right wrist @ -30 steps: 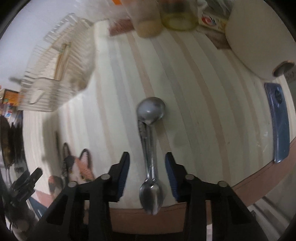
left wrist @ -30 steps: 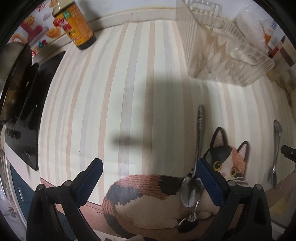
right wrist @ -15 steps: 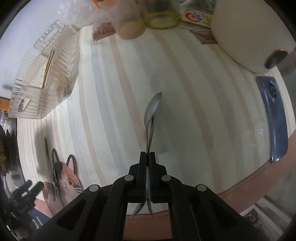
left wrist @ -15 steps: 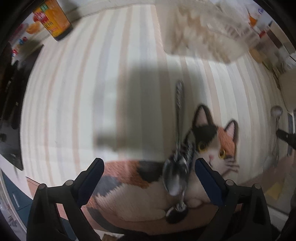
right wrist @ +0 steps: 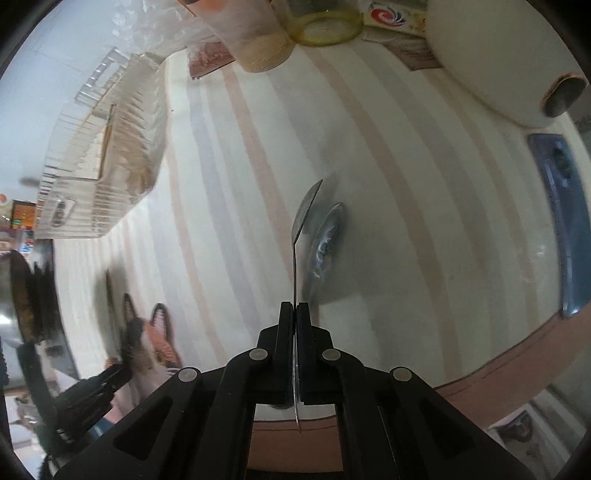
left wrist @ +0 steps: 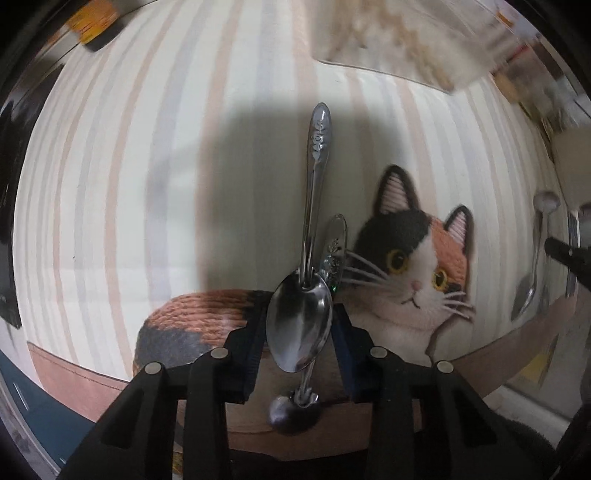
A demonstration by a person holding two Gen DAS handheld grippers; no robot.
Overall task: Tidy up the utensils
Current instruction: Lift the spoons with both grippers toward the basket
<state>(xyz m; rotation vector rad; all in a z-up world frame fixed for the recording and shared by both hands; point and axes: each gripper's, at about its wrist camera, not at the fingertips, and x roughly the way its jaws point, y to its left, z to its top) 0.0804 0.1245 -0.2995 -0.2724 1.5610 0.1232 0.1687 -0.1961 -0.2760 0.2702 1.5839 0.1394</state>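
In the left wrist view my left gripper (left wrist: 299, 325) is closed on the bowl of a steel spoon (left wrist: 314, 184) whose patterned handle points away. A second utensil (left wrist: 334, 247) lies under it on the striped mat by the cat picture. In the right wrist view my right gripper (right wrist: 294, 314) is shut on a spoon (right wrist: 304, 214) seen edge-on and lifted off the mat. Another utensil (right wrist: 325, 240) lies flat just right of it. The clear plastic utensil rack (right wrist: 103, 147) stands at the upper left; it also shows, blurred, in the left wrist view (left wrist: 388, 40).
A blue phone (right wrist: 565, 221) lies at the right mat edge, a white appliance (right wrist: 498, 55) behind it. Jars (right wrist: 258, 40) stand at the back. A sauce bottle (left wrist: 96, 26) and a dark stove (left wrist: 7, 184) are to the left. The counter edge (left wrist: 74, 369) runs close below.
My left gripper moved right and closed around the spoon's bowl. My right gripper shut on its spoon and raised it, turning it on edge; a second utensil now shows beneath it.
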